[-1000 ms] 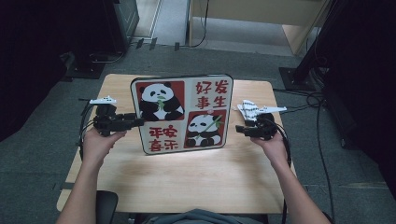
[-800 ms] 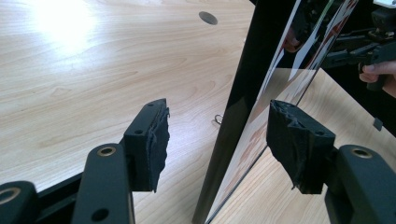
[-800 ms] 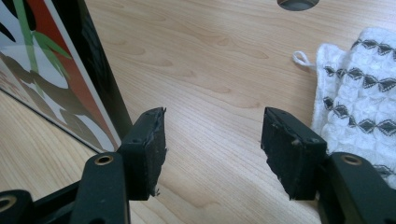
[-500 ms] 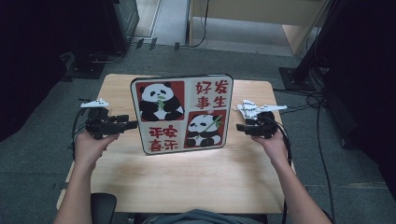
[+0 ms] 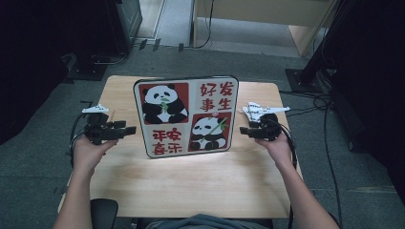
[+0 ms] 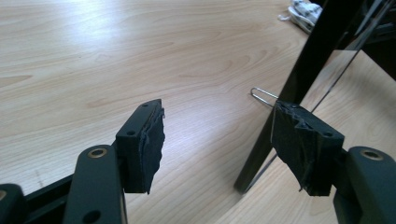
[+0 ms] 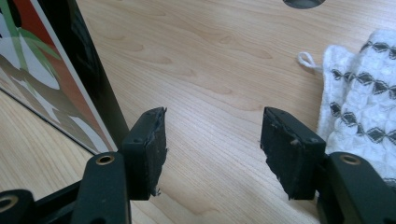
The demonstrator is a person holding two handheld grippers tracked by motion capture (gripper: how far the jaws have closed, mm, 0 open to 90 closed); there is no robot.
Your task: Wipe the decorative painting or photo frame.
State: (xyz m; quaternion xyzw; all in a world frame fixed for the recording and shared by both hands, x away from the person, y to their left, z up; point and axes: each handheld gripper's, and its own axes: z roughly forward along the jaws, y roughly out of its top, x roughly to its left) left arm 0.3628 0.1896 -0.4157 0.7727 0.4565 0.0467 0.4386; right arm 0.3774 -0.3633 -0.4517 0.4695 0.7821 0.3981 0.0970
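left gripper sat just off the left edge of the panda board, jaws spread wide, having just been opening, nothing pinched between them. in the left gripper view the left gripper had the board's black edge running up just inside the right-hand jaw, close beside its pad; contact could not be told. a thin wire loop stuck out from that edge just above the pad. right gripper sat just off the board's right edge, jaws also apart and empty. in the right gripper view the right gripper showed bare counter between the jaws, the board just outside the left-hand jaw, and a white knitted cloth beside the right-hand jaw. board stood tilted on the counter between both grippers, panda face toward the person.
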